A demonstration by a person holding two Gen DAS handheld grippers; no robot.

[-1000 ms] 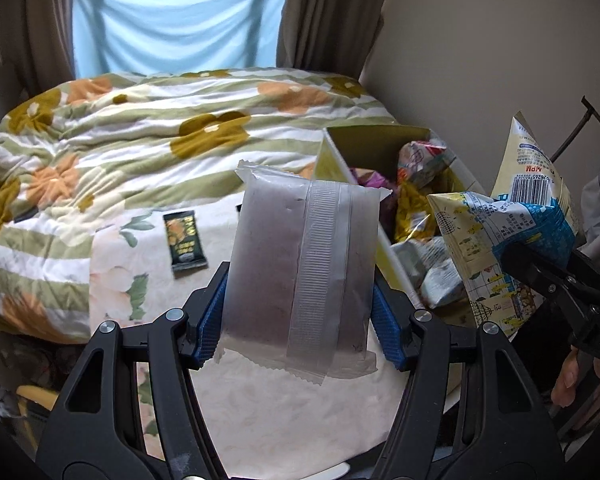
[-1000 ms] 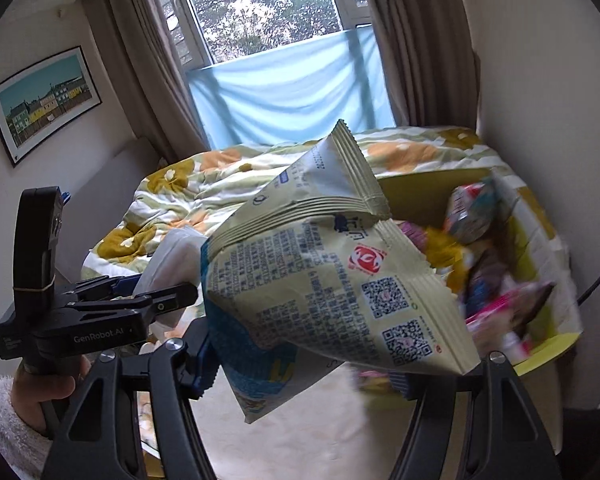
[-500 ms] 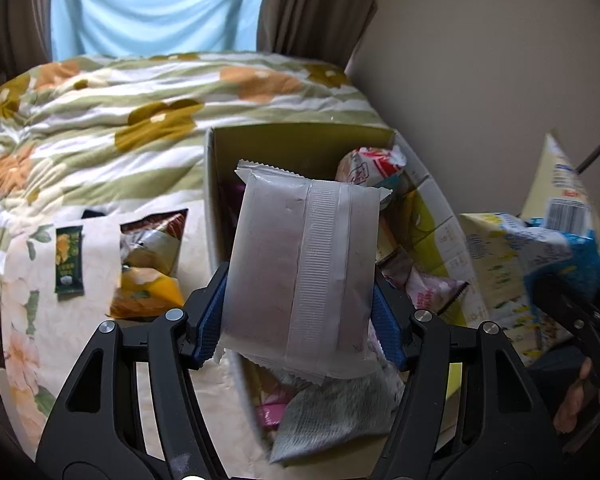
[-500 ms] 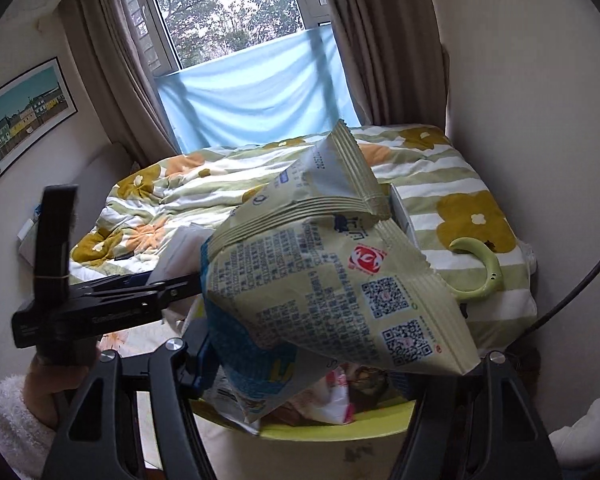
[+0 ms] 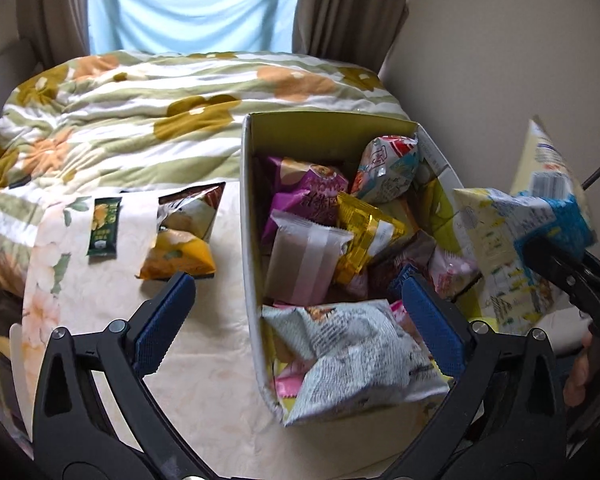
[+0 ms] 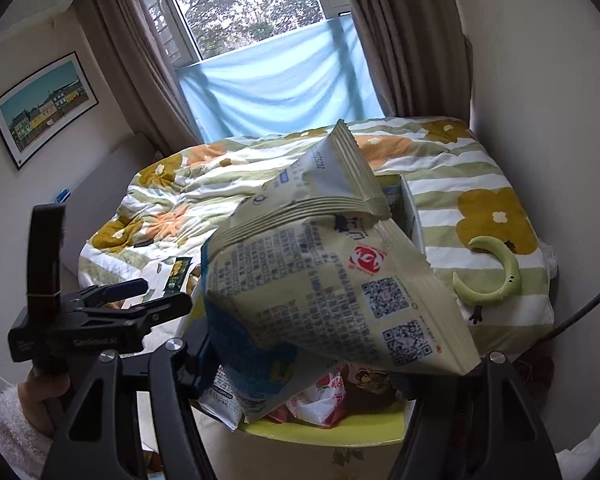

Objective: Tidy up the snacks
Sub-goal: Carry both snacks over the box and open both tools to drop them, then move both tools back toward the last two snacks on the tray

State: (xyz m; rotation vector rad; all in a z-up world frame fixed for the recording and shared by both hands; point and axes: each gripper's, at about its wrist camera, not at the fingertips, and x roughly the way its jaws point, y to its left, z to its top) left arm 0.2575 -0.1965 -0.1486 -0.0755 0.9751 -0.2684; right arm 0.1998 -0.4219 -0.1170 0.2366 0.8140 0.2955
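Note:
A yellow-green snack box point(image 5: 249, 240) stands on the bed, full of several packets. The frosted white packet point(image 5: 304, 264) lies inside it on top of the others. My left gripper point(image 5: 298, 320) is open and empty above the box's near end. My right gripper point(image 6: 300, 364) is shut on a large pale yellow and blue snack bag point(image 6: 324, 292), held just above the box's near rim point(image 6: 324, 436). That bag also shows at the right of the left wrist view point(image 5: 516, 248). The left gripper shows in the right wrist view point(image 6: 128, 300).
A dark green bar point(image 5: 103, 226) and an orange-yellow snack bag point(image 5: 184, 236) lie on the white floral cloth point(image 5: 204, 380) left of the box. A flowered quilt point(image 5: 140, 112) covers the bed behind. A green crescent toy point(image 6: 496, 276) lies on the quilt. A wall is at the right.
My left gripper opened and let go of the frosted white packet, which now lies in the box. My right gripper with the large bag moved closer over the box.

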